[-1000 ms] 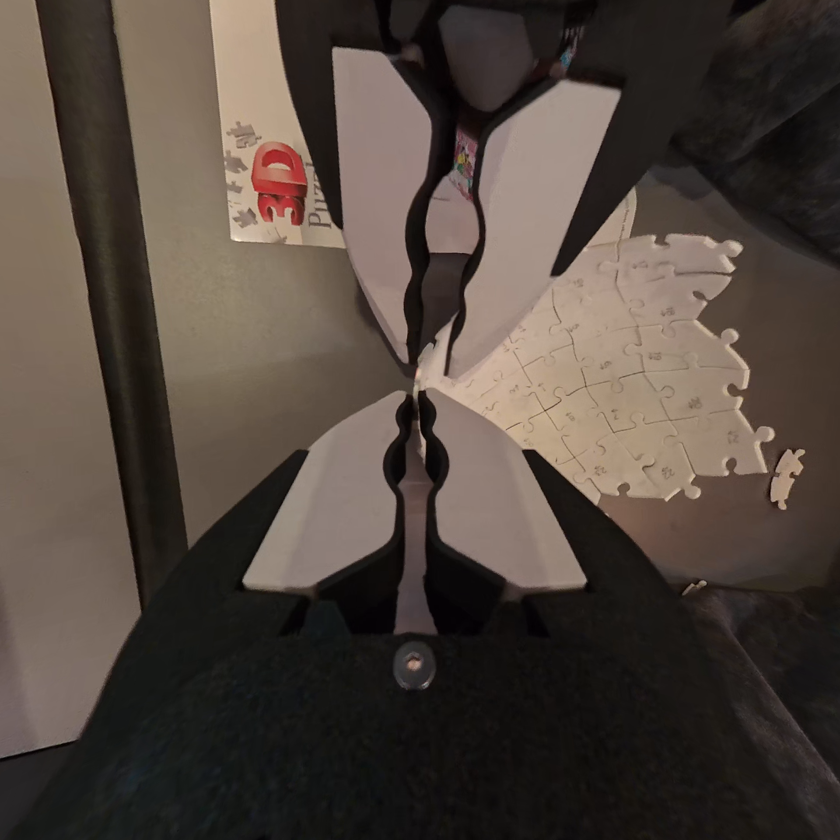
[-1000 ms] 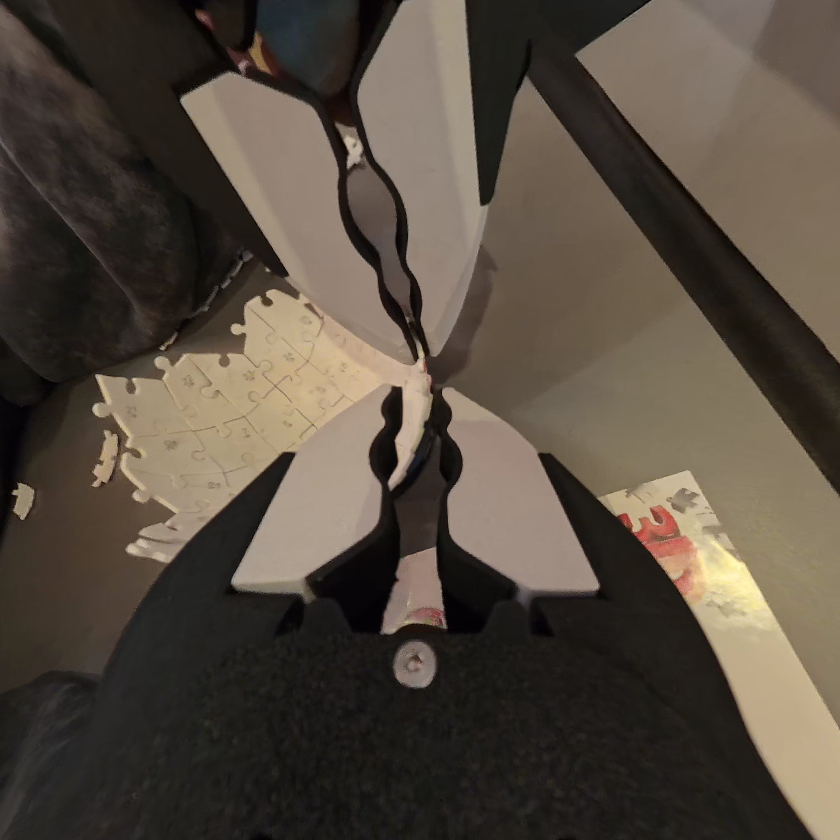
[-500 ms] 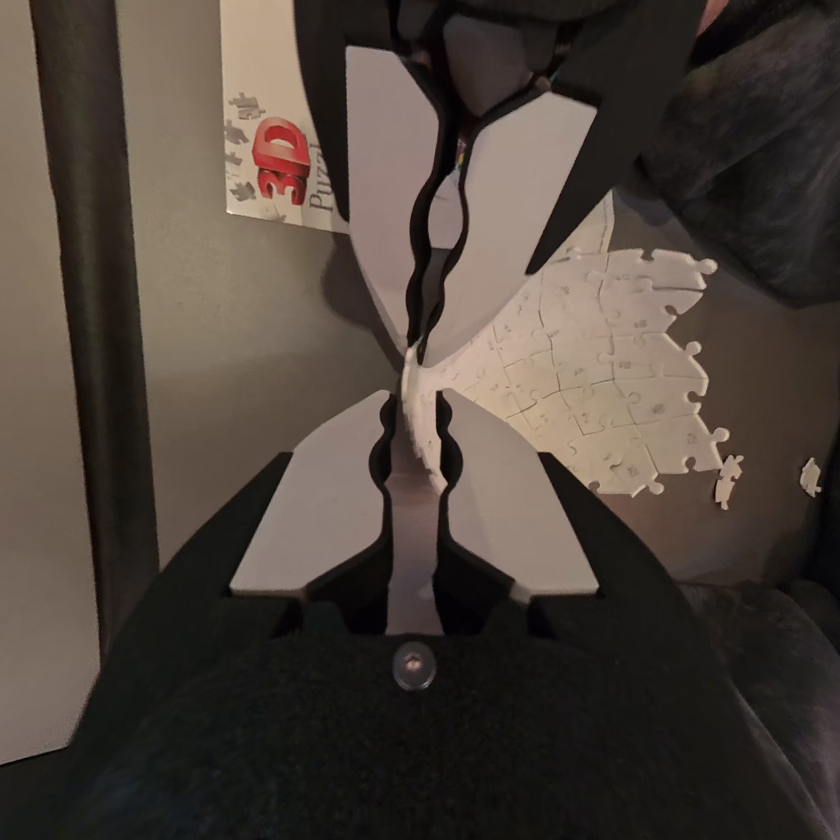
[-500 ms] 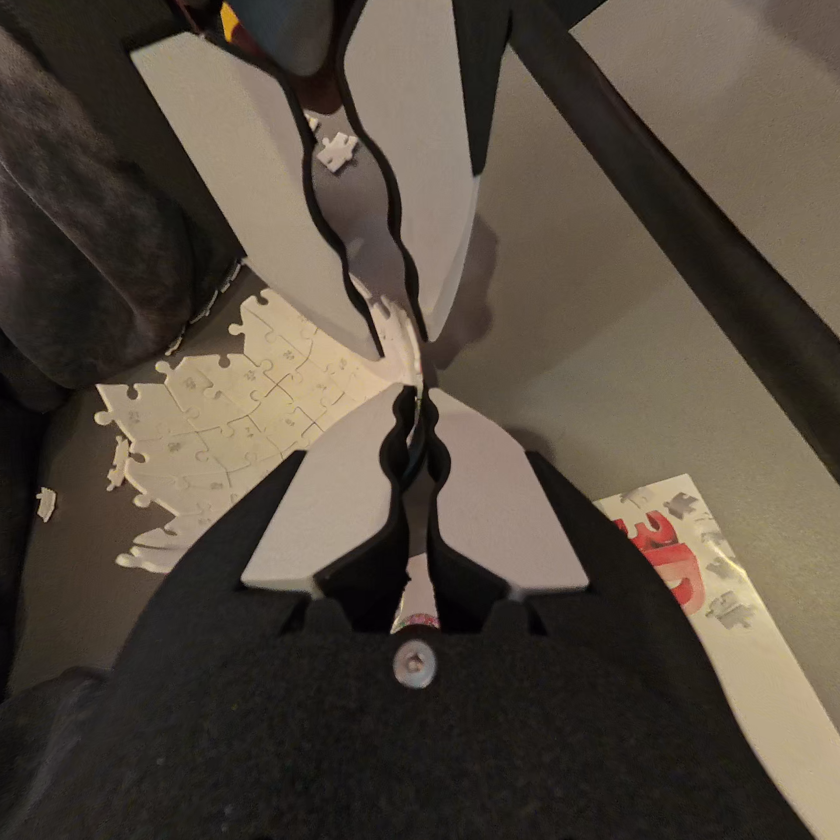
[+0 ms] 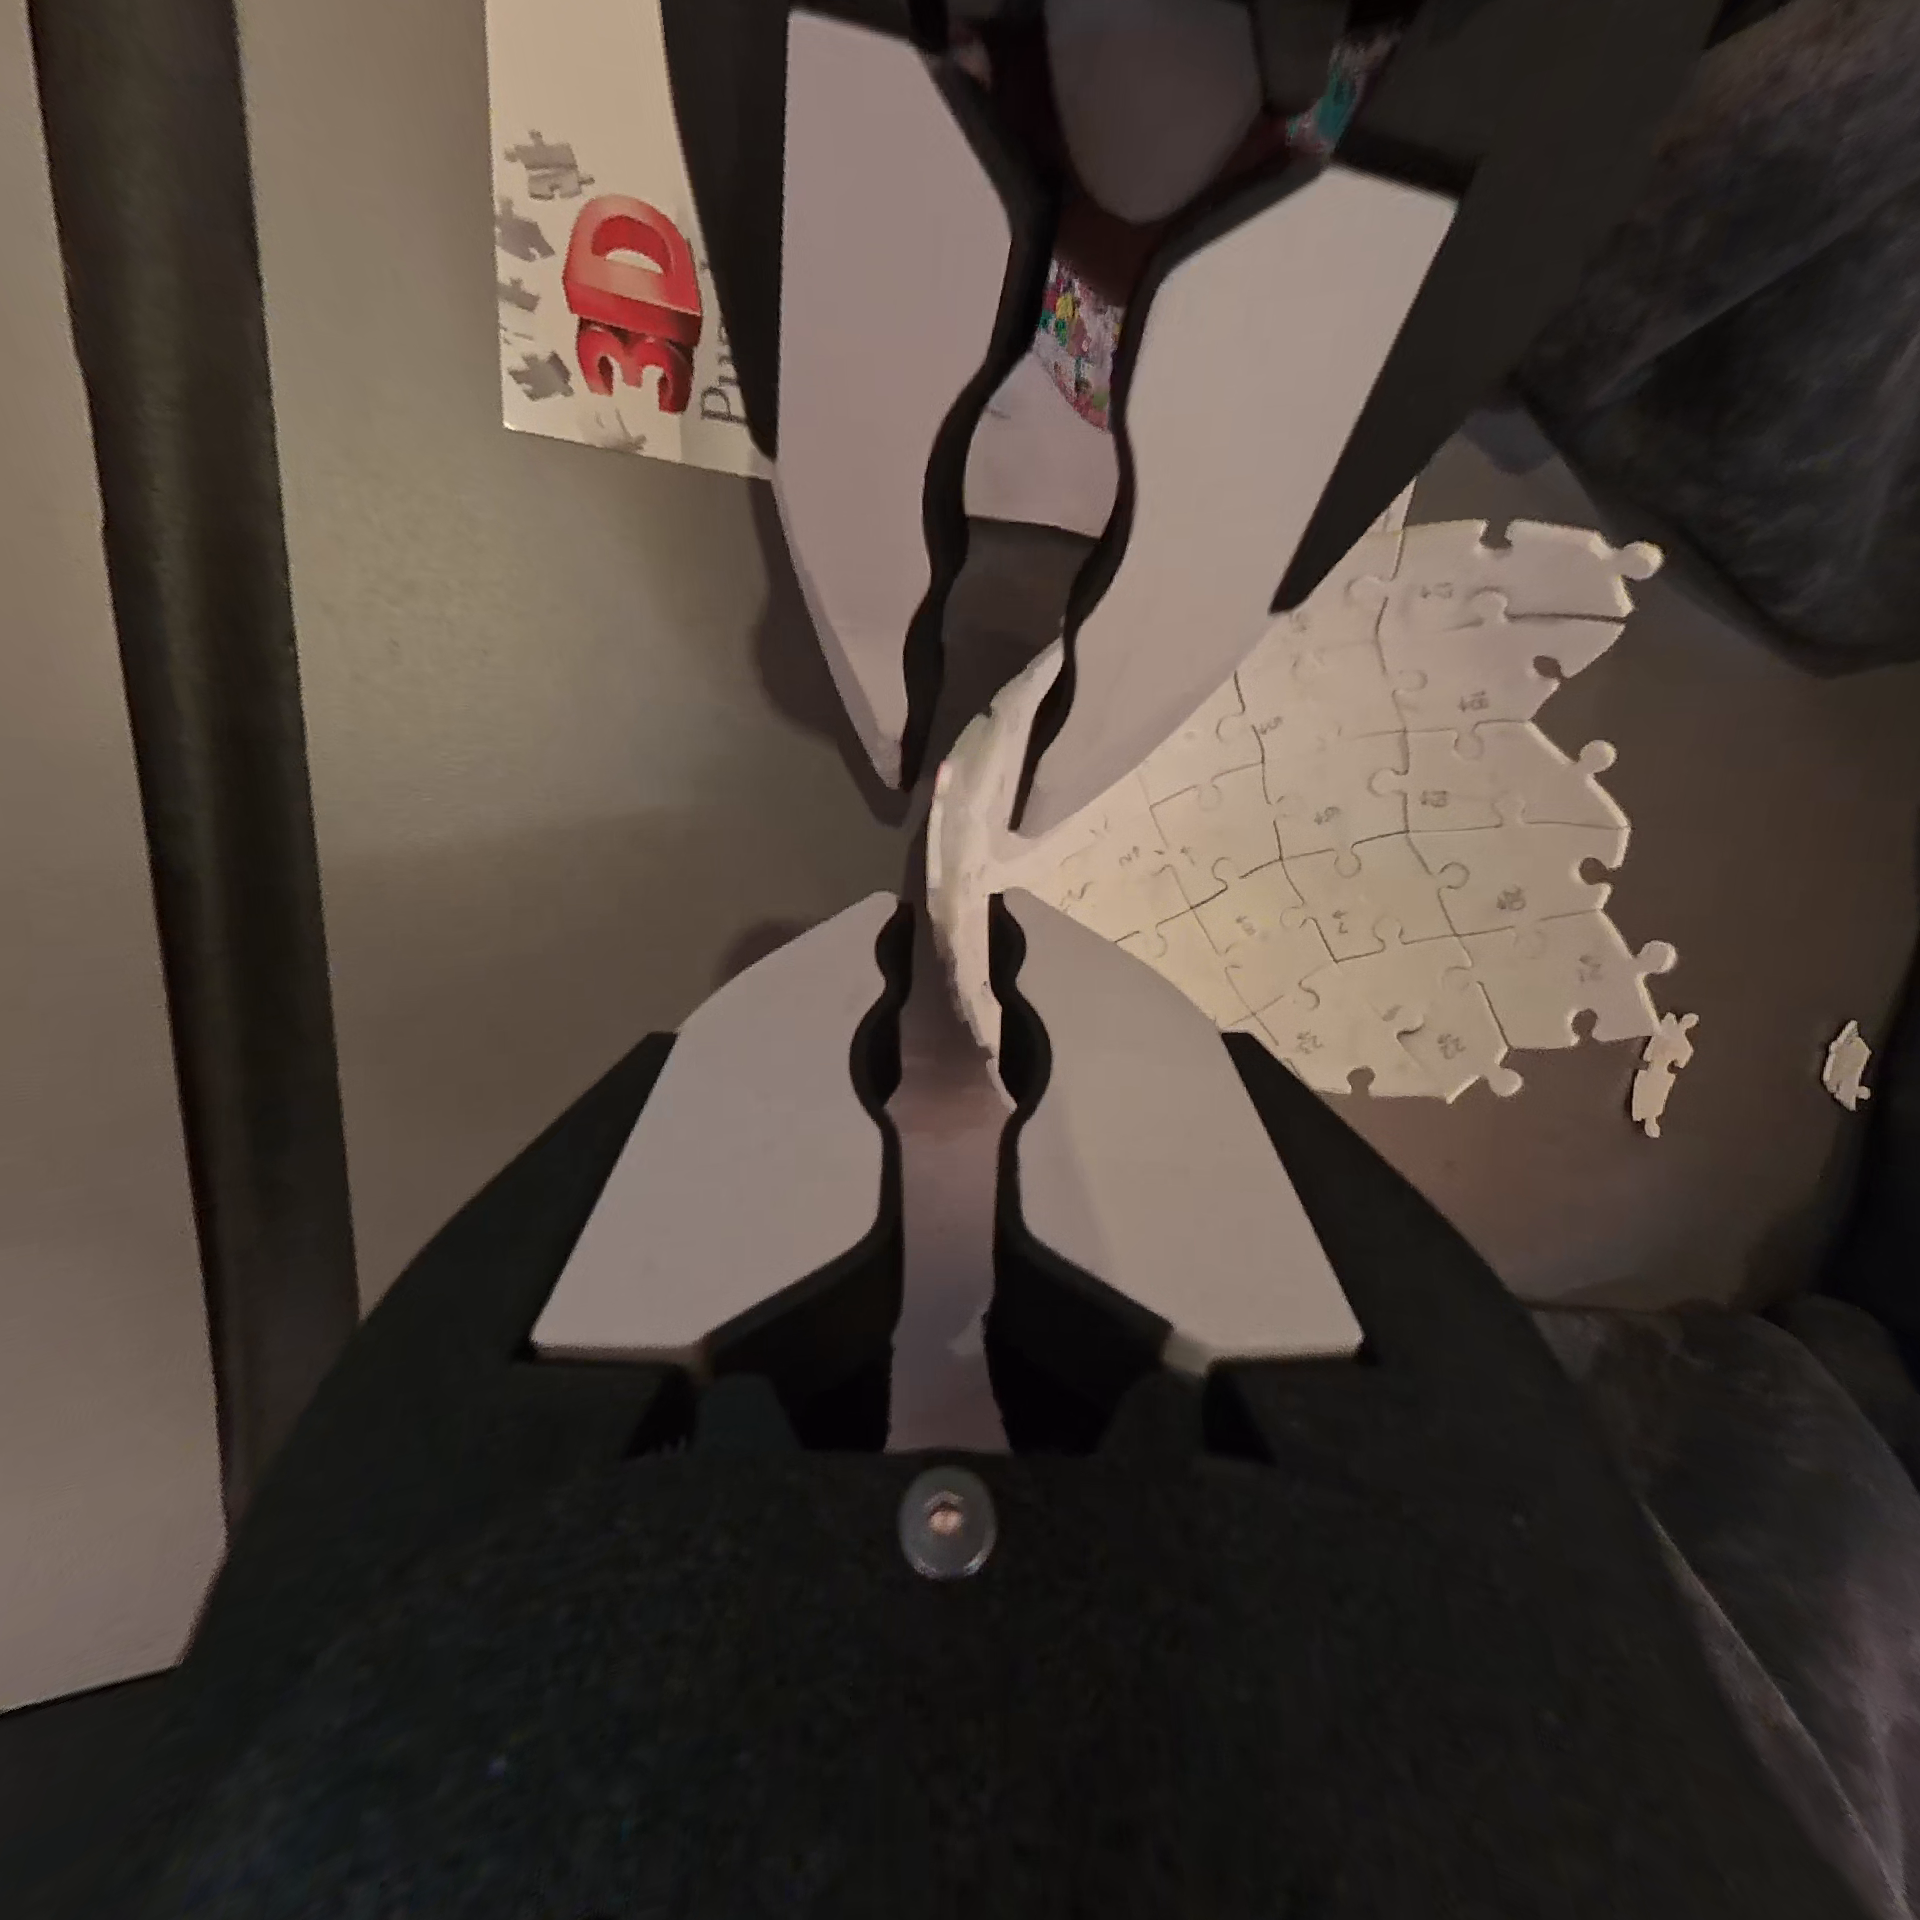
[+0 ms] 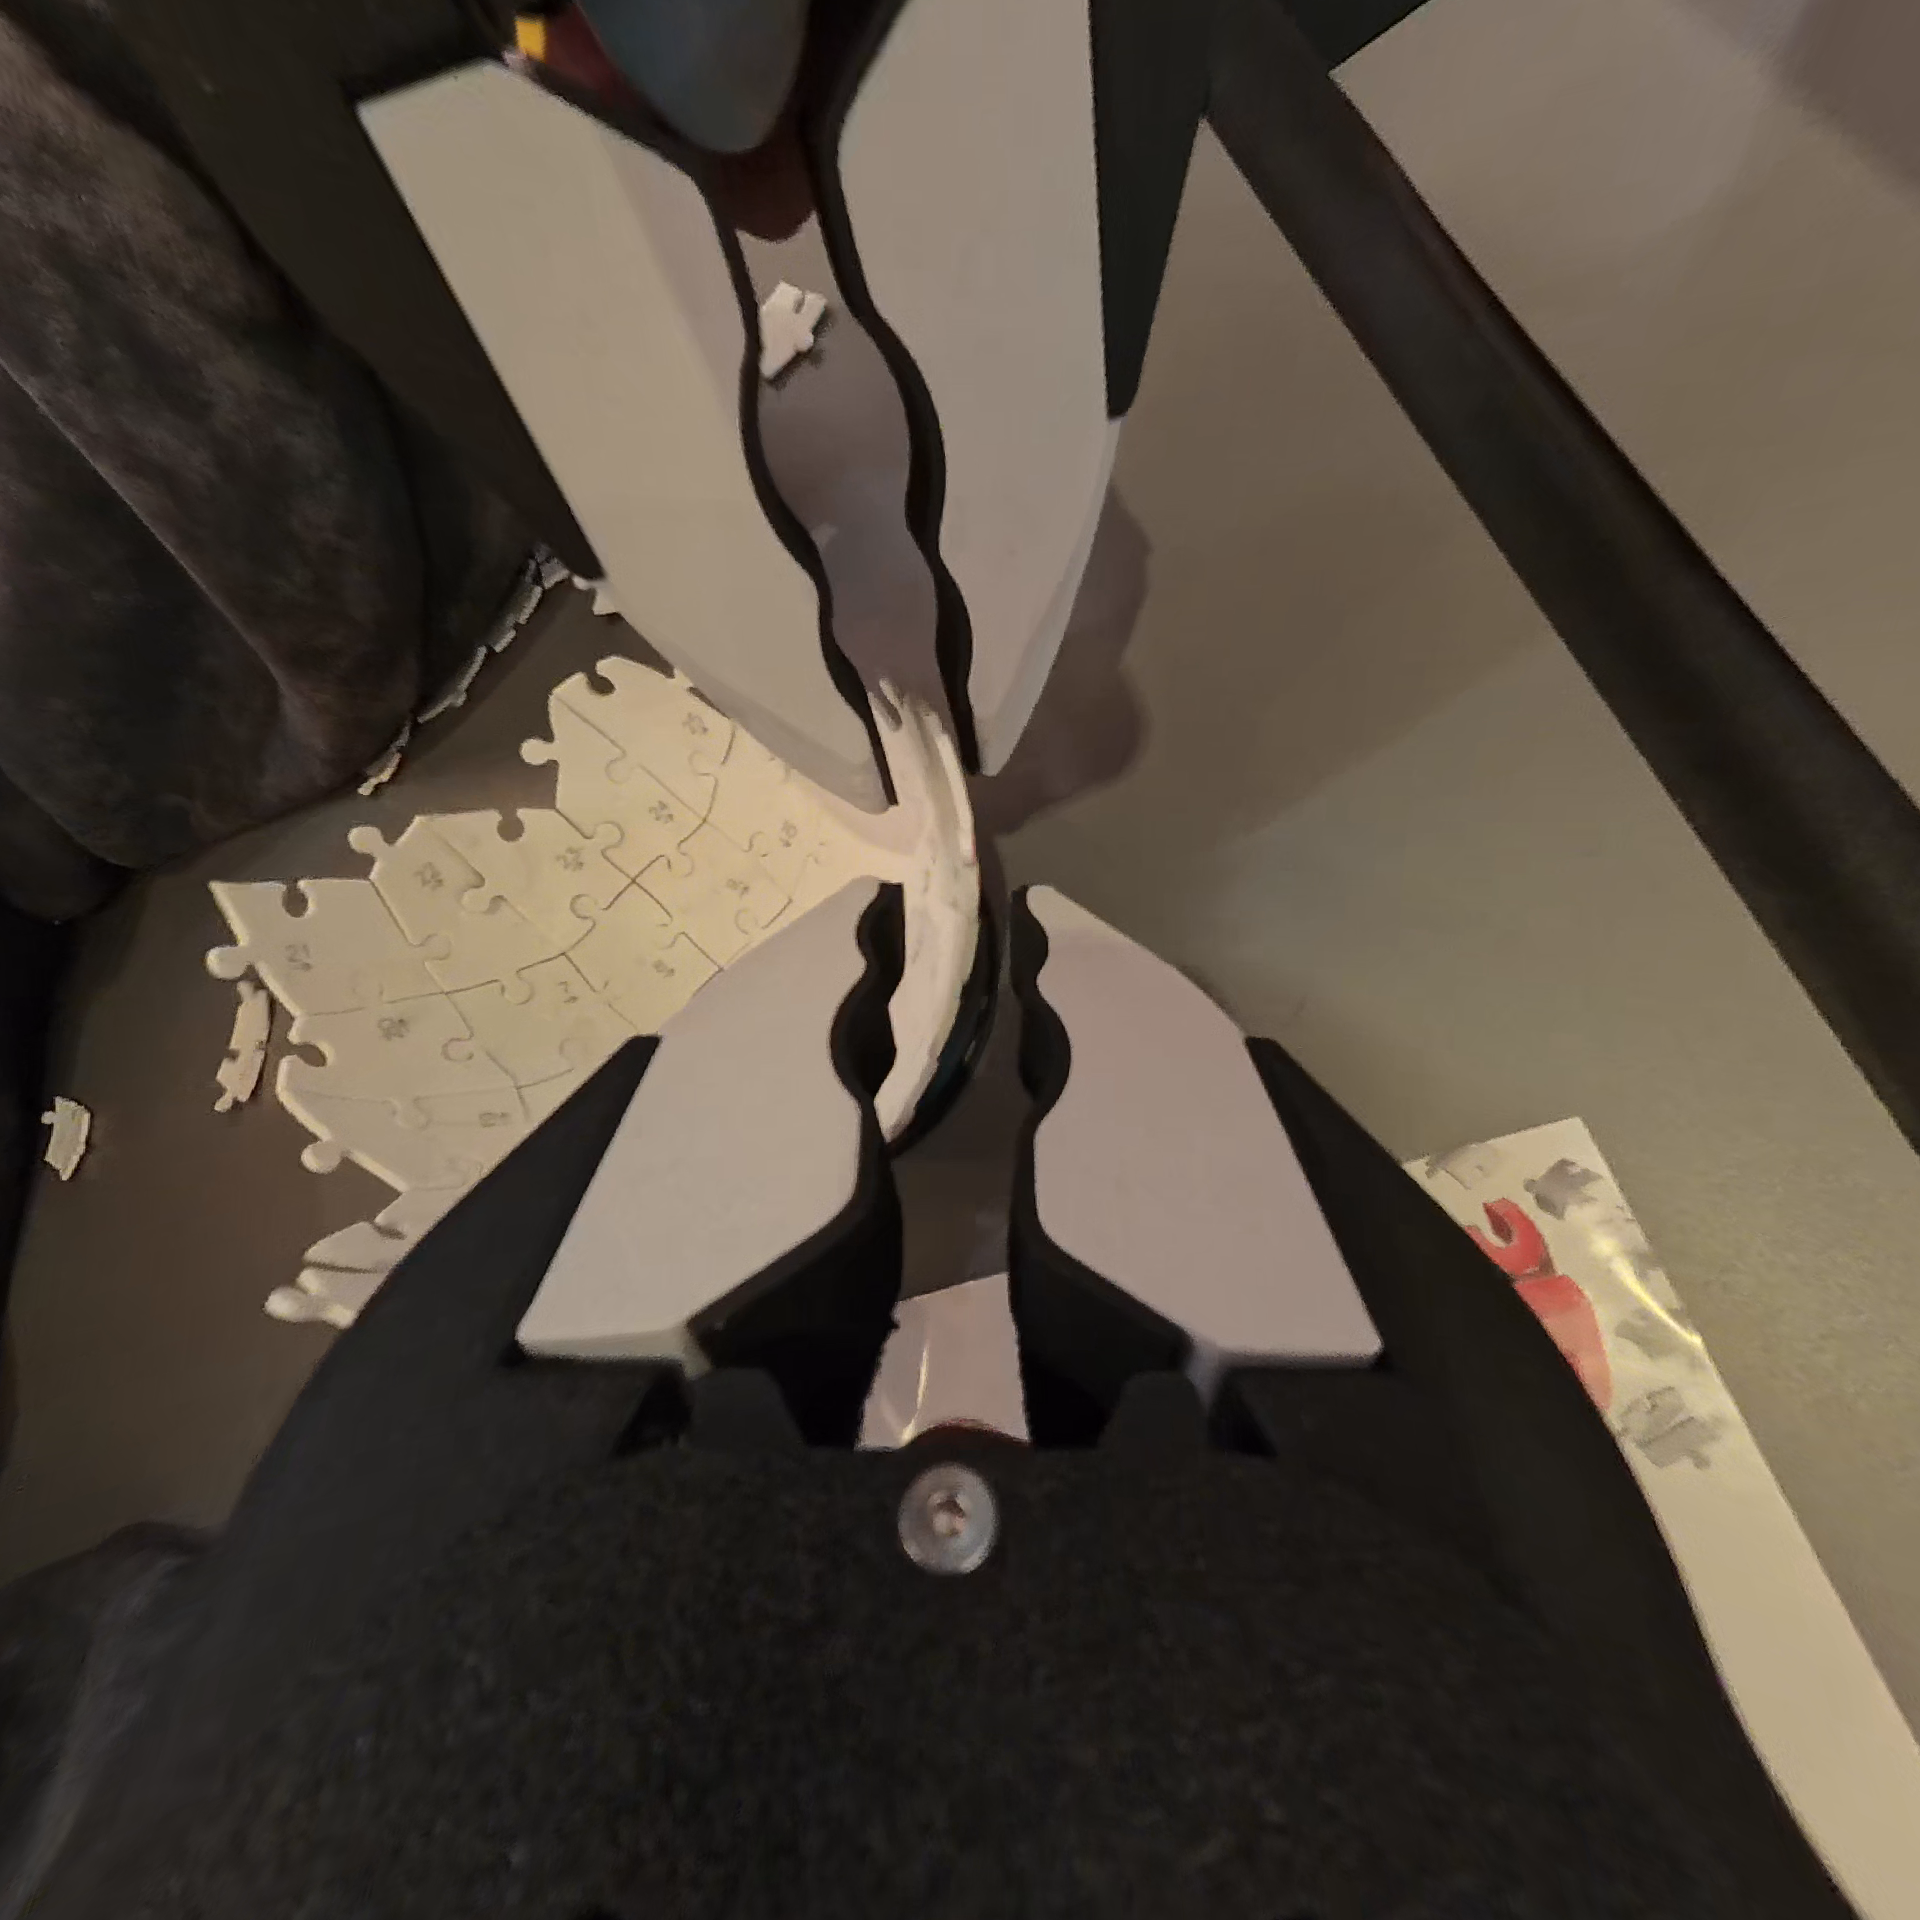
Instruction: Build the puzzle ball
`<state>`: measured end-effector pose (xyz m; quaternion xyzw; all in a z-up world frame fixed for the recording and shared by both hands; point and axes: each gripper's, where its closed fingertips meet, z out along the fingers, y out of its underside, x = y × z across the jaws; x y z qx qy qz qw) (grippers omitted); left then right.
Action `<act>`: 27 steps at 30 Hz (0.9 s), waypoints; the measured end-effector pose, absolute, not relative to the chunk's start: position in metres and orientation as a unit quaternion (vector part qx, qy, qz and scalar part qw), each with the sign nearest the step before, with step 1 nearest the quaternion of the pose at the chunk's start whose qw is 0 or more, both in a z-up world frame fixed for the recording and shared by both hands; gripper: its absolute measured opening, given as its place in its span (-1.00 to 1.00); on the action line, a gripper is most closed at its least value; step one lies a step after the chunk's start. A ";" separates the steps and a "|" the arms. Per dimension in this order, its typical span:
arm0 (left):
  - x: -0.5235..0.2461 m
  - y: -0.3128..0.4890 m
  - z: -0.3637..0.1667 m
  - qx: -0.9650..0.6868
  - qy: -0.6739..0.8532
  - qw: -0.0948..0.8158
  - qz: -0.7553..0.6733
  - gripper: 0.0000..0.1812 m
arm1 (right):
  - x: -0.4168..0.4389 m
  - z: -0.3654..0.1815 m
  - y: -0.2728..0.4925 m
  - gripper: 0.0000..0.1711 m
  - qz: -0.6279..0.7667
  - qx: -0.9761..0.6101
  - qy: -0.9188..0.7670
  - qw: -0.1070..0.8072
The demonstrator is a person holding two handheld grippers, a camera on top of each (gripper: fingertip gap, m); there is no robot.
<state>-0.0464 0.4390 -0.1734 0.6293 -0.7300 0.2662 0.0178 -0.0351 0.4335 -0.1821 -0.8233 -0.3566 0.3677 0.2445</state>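
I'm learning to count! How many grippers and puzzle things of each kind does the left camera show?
Black-and-white grippers, left gripper and right gripper: 2
White joined curved puzzle section: 1
Loose white puzzle pieces: 2
White printed paper sheet: 1
Total: 6

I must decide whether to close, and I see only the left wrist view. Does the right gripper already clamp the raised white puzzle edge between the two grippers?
Observer: No. The right gripper is open. The raised edge of the assembled puzzle section leans on one finger, and the other finger stands apart from it.
Operator: How does the far face of that edge look?
Observer: Its outer face is dark and glossy, not white.
Operator: Are there loose pieces that I do not see?
Observer: Yes. One loose piece lies beyond the left gripper, showing between its fingers.
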 end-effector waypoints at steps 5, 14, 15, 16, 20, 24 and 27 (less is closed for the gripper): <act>-0.049 0.442 -0.166 0.631 -0.725 0.011 0.276 -0.85 | -0.037 -0.188 0.436 -0.87 0.347 -0.827 -0.372 0.237; -0.054 0.444 -0.167 0.636 -0.719 0.021 0.280 -0.85 | -0.037 -0.187 0.436 -0.94 0.345 -0.831 -0.380 0.215; -0.055 0.443 -0.169 0.636 -0.720 0.026 0.277 -0.85 | -0.036 -0.187 0.436 -0.94 0.342 -0.832 -0.381 0.214; -0.056 0.442 -0.171 0.635 -0.721 0.031 0.275 -0.85 | -0.036 -0.188 0.436 -0.94 0.337 -0.832 -0.384 0.214; -0.056 0.437 -0.176 0.633 -0.722 0.046 0.275 -0.85 | -0.035 -0.188 0.435 -0.95 0.320 -0.836 -0.393 0.210; -0.056 0.437 -0.178 0.633 -0.722 0.049 0.274 -0.85 | -0.035 -0.188 0.434 -0.95 0.320 -0.838 -0.392 0.204; -0.057 0.438 -0.178 0.635 -0.720 0.050 0.274 -0.85 | -0.037 -0.189 0.435 -0.94 0.324 -0.838 -0.388 0.207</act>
